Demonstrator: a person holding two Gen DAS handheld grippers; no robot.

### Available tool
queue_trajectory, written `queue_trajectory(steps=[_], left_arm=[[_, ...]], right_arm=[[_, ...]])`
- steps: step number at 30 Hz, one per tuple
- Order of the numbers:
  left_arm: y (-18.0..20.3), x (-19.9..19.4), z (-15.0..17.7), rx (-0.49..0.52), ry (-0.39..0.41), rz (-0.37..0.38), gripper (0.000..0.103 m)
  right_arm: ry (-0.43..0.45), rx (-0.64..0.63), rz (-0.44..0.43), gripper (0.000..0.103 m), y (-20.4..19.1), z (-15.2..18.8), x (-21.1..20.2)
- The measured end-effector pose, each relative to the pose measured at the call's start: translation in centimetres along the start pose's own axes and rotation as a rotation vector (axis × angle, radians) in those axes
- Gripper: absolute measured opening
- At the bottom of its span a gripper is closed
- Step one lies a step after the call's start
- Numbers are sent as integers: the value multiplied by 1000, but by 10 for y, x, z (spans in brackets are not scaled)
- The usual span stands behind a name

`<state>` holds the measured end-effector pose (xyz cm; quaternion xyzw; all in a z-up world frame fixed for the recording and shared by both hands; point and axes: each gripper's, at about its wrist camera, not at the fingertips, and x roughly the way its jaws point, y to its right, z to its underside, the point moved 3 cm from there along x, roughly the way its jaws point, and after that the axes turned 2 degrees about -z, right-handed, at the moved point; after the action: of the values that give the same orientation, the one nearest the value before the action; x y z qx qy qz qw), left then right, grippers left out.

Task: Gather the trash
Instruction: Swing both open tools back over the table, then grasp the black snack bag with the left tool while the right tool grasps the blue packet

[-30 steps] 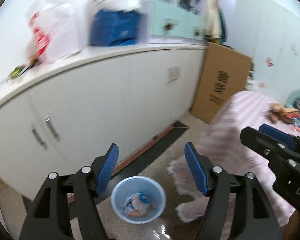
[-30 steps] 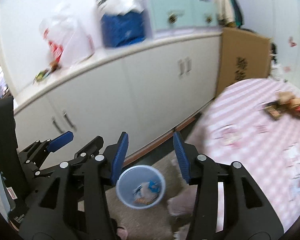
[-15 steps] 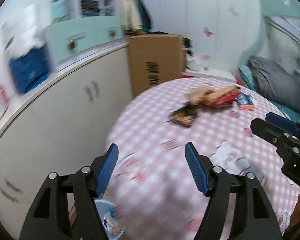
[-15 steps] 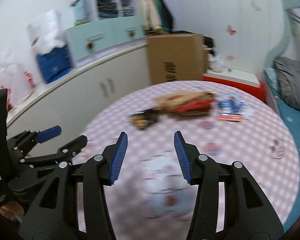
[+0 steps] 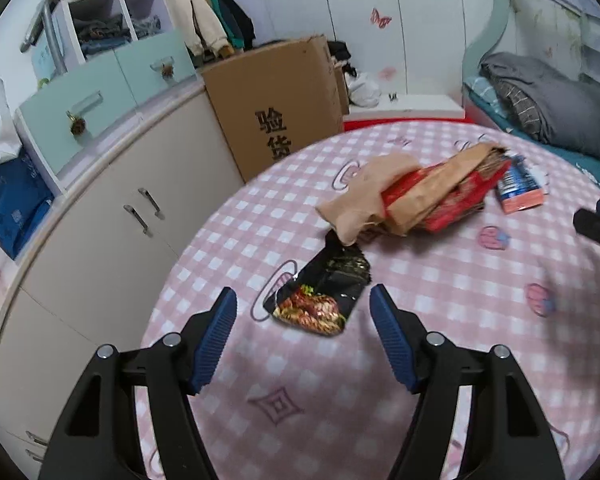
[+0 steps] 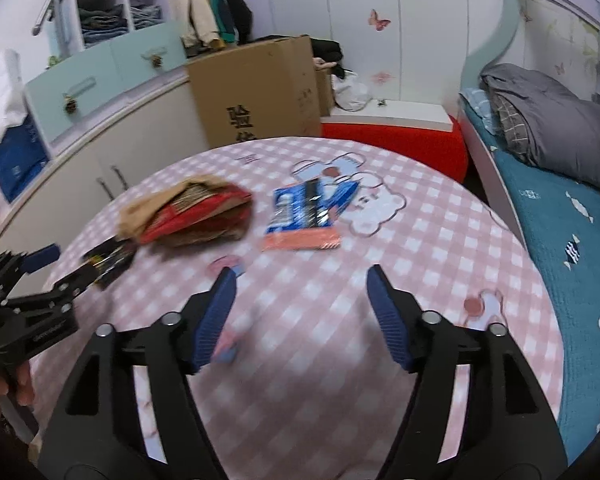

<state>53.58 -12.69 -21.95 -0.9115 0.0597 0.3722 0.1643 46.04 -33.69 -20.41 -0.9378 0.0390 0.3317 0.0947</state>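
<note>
Pink-checked tablecloth point(image 5: 440, 320) filling both views now, swung up from the floor bin a second ago. Left gripper point(image 5: 302, 320) spread wide, empty, hovering just short of the black snack wrapper point(image 5: 320, 296). Right gripper point(image 6: 300, 304) equally wide, nothing held, facing the blue-and-orange packet point(image 6: 306, 216). Brown-and-red wrapper pile point(image 5: 416, 196) lying between them. Probably a fresh pickup starting, black wrapper first.
</note>
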Motion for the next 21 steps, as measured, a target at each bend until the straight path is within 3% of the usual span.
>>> queue_trajectory(steps=[9, 16, 18, 19, 21], left_arm=[[0, 39, -13, 0, -67, 76, 67], [-1, 48, -12, -63, -82, 183, 35], [-3, 47, -9, -73, -80, 195, 31], [-5, 46, -8, -81, -81, 201, 31], [-9, 44, -5, -101, -82, 213, 30]], right_arm=[[-74, 40, 19, 70, 10, -33, 62], [-137, 47, 8, 69, 5, -40, 86], [-142, 19, 33, 56, 1, -40, 87], [-144, 5, 43, 45, -1, -40, 88], [-148, -22, 61, 41, -3, -38, 88]])
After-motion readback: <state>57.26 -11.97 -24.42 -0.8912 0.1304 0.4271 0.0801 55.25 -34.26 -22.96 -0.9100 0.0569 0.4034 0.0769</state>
